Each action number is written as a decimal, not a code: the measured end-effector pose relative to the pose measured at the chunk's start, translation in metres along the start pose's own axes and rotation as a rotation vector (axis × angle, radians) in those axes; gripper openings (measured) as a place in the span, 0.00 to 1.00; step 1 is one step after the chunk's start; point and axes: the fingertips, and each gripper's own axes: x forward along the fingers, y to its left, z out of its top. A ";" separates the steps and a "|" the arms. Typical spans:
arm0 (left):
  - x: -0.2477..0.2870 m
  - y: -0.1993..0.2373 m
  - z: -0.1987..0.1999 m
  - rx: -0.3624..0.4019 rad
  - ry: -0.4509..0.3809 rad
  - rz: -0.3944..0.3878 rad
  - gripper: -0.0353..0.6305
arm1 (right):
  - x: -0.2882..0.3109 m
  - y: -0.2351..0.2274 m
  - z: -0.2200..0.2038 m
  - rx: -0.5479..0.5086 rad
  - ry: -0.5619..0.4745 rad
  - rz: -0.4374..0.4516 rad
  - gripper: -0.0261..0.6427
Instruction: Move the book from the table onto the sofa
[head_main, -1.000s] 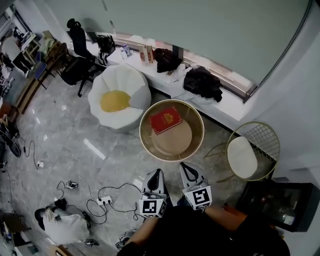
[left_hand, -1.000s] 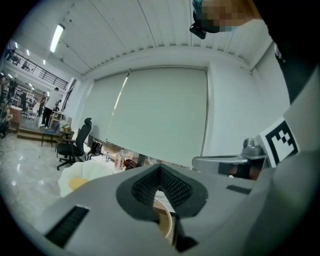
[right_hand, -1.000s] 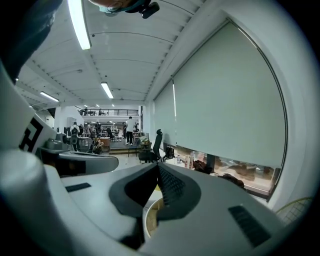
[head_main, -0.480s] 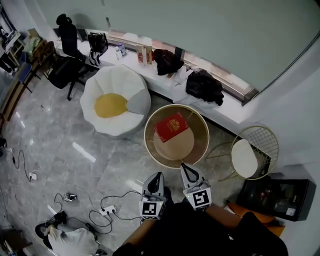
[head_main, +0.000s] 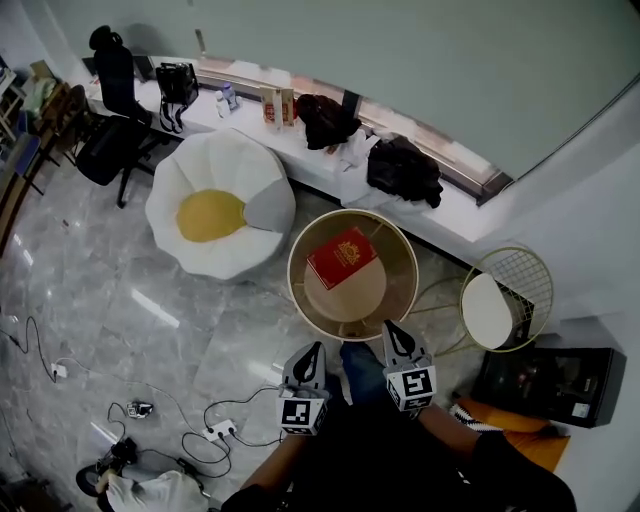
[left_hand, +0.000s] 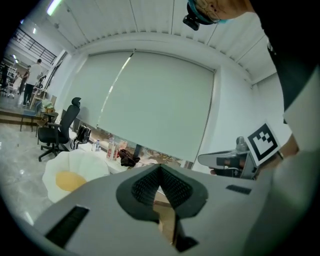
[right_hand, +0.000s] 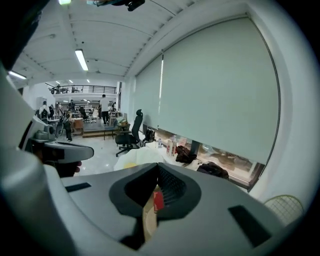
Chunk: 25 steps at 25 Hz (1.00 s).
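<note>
**Position of item.** The red book lay flat and askew on the round gold-rimmed counter, on the half away from the person. Nothing touched it. The white petal-shaped sofa stood on the floor just beside the counter, to its left in the head view.

**Grippers.** The left gripper and right gripper both had their jaws clenched together and held nothing. In the right gripper view a sliver of the book's red cover showed beyond the closed tips. Both jaws must part before any hold can be taken.

**Handling assessment.** The book looked like a stiff, bound volume of modest weight that should keep its shape when lifted. Its cover appeared smooth, so a shallow pinch might slip. Because it lay flat, the sensible hold is across its thickness at an edge. The spine side is preferable, so that the pages do not fan open. A second hold on the opposite edge would steady it during the carry. Whether any corner overhung the counter's inner disc could not be confirmed.

**Change from the earlier frame.** Both grippers had advanced towards the counter, and the right tip now reached its near rim. The jaws remained shut throughout, and the book had not shifted on the counter.
</note>
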 end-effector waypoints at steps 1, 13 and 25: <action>0.004 0.004 -0.002 -0.010 0.007 0.005 0.08 | 0.005 -0.006 -0.001 0.000 0.005 -0.009 0.06; 0.081 0.032 -0.026 -0.023 0.112 0.052 0.08 | 0.100 -0.074 -0.024 0.076 0.045 0.036 0.06; 0.174 0.062 -0.090 -0.107 0.240 0.212 0.08 | 0.206 -0.143 -0.087 0.146 0.130 0.139 0.06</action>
